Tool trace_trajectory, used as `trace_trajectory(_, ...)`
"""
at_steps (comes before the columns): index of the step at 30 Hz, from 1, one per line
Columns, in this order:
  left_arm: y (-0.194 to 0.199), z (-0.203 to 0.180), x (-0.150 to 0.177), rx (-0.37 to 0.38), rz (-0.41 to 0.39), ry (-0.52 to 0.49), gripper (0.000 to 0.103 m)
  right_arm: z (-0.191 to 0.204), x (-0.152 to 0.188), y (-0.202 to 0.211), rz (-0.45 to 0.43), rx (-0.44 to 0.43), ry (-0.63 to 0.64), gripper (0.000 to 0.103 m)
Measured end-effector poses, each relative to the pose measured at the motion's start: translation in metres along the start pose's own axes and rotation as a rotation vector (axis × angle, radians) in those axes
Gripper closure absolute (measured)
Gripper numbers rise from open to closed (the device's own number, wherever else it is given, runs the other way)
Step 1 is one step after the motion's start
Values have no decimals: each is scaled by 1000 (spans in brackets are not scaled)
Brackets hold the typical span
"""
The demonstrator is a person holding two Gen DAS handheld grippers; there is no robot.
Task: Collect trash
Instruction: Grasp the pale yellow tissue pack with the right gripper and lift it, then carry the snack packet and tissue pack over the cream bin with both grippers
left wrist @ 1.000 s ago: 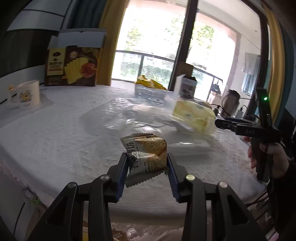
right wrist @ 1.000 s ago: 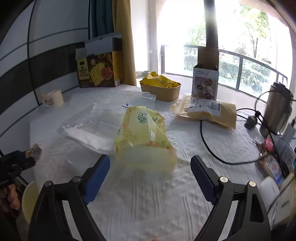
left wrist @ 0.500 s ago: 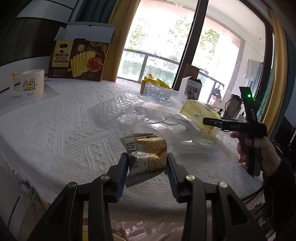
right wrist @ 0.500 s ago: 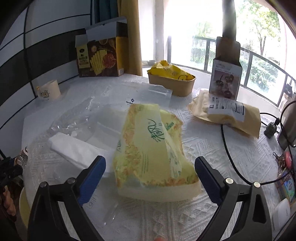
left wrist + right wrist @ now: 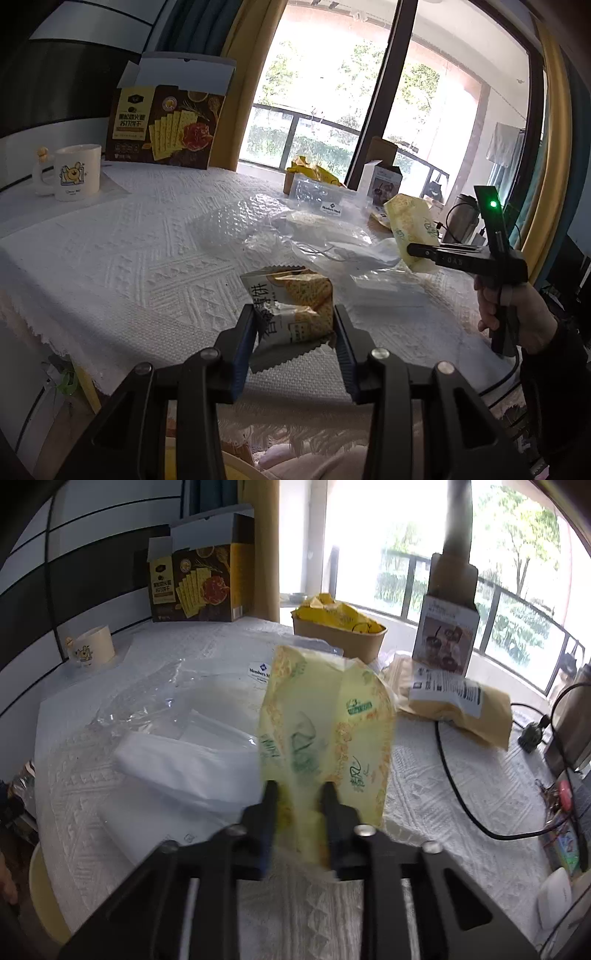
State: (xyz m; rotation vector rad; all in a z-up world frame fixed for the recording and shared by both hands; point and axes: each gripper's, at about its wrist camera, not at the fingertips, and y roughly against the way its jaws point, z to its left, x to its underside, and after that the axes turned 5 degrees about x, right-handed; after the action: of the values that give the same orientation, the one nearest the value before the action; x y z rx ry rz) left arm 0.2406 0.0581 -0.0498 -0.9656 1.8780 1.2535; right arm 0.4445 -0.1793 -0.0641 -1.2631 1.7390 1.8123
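1. Trash dots a white, embossed tabletop (image 5: 122,236) beside a bright balcony window: a crumpled cracker wrapper (image 5: 291,314), a yellow tissue pack wrapper (image 5: 325,734) and loose clear plastic film (image 5: 236,225).
2. The left gripper (image 5: 295,332) has its fingers set at a middling width, pressed on both sides of the cracker wrapper, which hangs just above the near edge of the tabletop, apparently held there for carrying to a bin.
3. The right gripper (image 5: 297,805) has just been closing; its fingers now stand narrow, pinching the lower edge of the yellow tissue pack wrapper, which stands upright between them. The thin, limp plastic calls for so tight a pinch.
4. From the left wrist view the same right gripper (image 5: 413,249) reaches in from the right, a person's hand (image 5: 498,306) on its handle and a green light glowing on its mast.
5. Beside the yellow wrapper lie a folded white tissue stack (image 5: 184,760) and a clear bag with a store label (image 5: 258,672), likely the next items to gather.
6. A cartoon mug (image 5: 75,171), an open cracker box (image 5: 166,125) and a paper bowl of yellow wrappers (image 5: 340,631) stand towards the far side, well apart from both grippers.
7. A black cable (image 5: 454,786) crosses the tabletop to the right of the pinched wrapper; a wide sweep could snag it.
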Motion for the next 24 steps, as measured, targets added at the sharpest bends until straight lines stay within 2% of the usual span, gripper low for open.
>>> trace_trajectory(6,15,-6,0,1,-12,-5,63,2,6,32,-62,15,-5,89)
trace_trajectory(24,69,-29,12,6,-55,-23,62,39,37,135,-160,-54,13,89)
